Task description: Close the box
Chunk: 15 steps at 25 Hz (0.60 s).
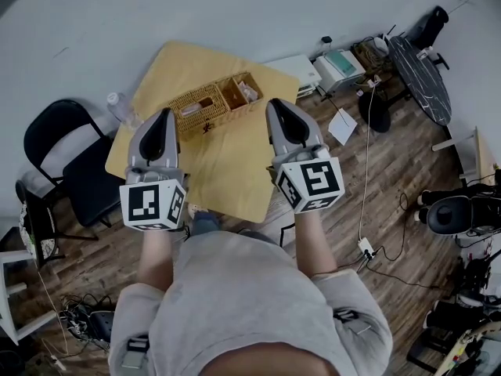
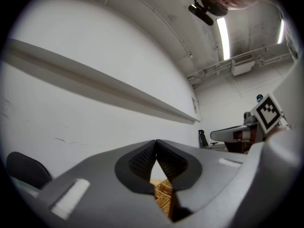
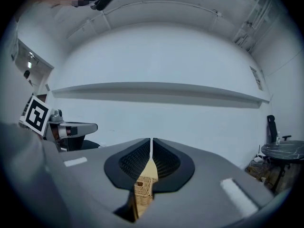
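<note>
Left gripper [image 1: 164, 113] and right gripper [image 1: 275, 105]: jaws pinched together, empty, high above the table's [image 1: 227, 180] near half; wicker box [image 1: 216, 100] open on its far half; risk: a one-sided shove skids the box instead of closing it.

Seen from above, a person in a grey top holds the left gripper [image 1: 163, 116] and the right gripper [image 1: 276, 105] side by side over a yellow table [image 1: 227, 171]. Both noses point toward a wicker box [image 1: 205, 106] just ahead and between them, its end nearer the right gripper open-topped. A black chair [image 1: 74, 167] and a clear bottle [image 1: 119, 108] sit outboard of the left gripper, and white equipment [image 1: 337, 67] lies on the floor beyond the right.
</note>
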Available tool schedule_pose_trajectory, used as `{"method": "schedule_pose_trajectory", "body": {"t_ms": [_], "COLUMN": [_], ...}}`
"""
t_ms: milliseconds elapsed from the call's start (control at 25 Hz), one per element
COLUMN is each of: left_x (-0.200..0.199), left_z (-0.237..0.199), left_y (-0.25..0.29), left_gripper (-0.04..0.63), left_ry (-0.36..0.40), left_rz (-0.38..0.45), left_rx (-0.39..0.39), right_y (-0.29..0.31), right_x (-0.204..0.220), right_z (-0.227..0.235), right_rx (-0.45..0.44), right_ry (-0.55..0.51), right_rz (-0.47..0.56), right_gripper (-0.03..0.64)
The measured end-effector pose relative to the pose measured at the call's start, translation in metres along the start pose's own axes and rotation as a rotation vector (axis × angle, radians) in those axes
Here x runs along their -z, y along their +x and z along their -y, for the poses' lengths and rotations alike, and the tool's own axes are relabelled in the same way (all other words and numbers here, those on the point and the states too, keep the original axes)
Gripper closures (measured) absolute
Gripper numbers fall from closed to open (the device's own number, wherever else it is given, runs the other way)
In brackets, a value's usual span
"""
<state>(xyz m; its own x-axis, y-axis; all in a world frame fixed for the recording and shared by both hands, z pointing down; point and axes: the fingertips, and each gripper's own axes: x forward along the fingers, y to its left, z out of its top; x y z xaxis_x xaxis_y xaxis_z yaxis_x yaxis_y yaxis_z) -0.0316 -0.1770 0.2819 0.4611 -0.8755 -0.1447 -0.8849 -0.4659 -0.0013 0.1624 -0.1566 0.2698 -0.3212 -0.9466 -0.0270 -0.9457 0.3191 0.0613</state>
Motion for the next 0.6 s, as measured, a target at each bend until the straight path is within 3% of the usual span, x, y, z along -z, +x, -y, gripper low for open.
{"method": "schedule_pose_trajectory", "body": {"t_ms": [600], "left_x": [-0.009], "left_z": [0.02], "left_y": [-0.005], "left_gripper": [0.537], "left_ry": [0.005], "left_rz": [0.021], "left_rx": [-0.001], "right_y": [-0.029], "right_x": [-0.018], "right_z": [0.018], "right_rx": [0.048], "right_ry": [-0.027], "right_rz": [0.066], "right_gripper": [0.597]}}
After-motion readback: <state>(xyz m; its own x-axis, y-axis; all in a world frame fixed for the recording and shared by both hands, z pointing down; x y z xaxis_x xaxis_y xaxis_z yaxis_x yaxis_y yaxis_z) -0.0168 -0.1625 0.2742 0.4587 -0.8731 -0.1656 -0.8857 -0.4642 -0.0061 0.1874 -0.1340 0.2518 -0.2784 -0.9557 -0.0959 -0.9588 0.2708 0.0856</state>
